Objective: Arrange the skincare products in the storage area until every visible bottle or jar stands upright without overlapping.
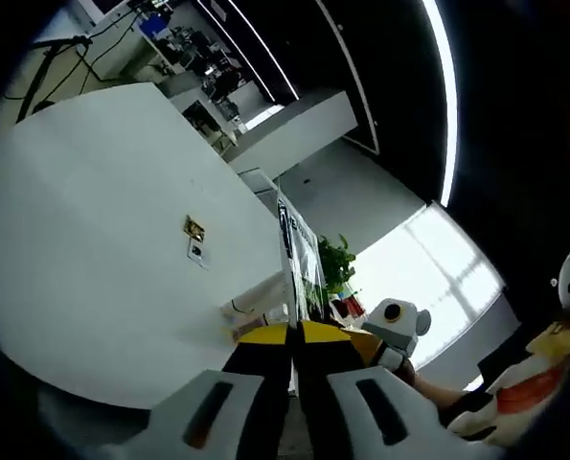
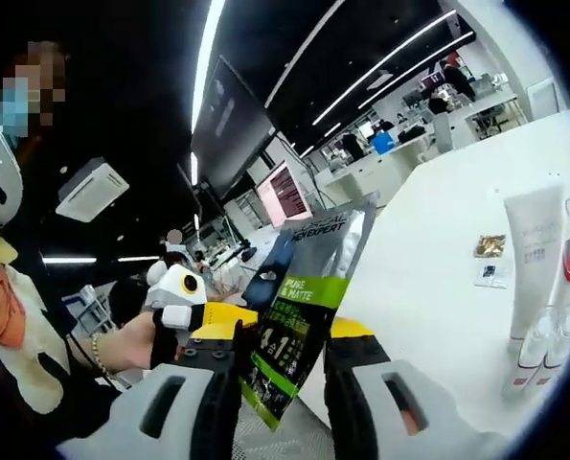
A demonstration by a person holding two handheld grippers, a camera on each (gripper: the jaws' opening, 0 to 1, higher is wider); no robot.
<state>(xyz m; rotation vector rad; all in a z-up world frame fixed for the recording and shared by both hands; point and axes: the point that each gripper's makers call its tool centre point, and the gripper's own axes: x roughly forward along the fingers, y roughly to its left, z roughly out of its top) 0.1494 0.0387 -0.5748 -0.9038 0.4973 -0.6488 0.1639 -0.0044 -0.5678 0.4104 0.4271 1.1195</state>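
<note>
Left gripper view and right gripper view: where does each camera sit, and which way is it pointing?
Left gripper view: rides on the left gripper, looking along its jaws, shut on a dark sachet, over the white table; the right gripper shows.
Right gripper view: rides on the right gripper, looking at the sachet between its jaws; the person's hand holds the left gripper; a white tube stands on the table.
Shared: sachet, table, both grippers.

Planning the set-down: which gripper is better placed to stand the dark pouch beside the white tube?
Probably right. The right gripper faces the pouch between its jaws, with the white tube upright on the table ahead. The left gripper sees the pouch edge-on.
</note>
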